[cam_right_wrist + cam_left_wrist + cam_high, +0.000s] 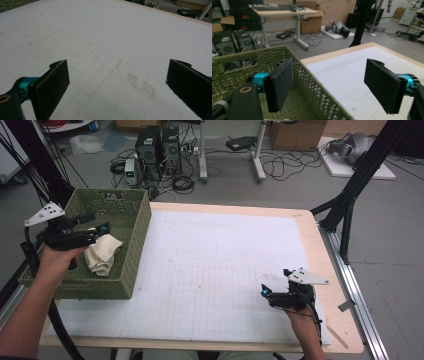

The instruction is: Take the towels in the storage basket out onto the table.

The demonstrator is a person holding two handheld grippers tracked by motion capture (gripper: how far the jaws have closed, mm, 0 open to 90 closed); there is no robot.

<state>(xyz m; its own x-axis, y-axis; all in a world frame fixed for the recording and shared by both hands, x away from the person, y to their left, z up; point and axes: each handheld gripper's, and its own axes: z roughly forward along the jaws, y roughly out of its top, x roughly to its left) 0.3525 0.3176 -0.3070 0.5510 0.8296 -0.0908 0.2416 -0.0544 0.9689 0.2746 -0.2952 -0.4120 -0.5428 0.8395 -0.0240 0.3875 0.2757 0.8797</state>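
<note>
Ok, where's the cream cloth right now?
In the high view the cream cloth lies bunched inside the green woven basket at the table's left edge, just right of the open left gripper.

Even, soft indoor light with faint shadows; the gripper views blur close up, and the high view looks slightly grainy.

I count one green woven plastic basket (131, 227) at upper left, holding one crumpled cream cloth (102, 253).
</note>
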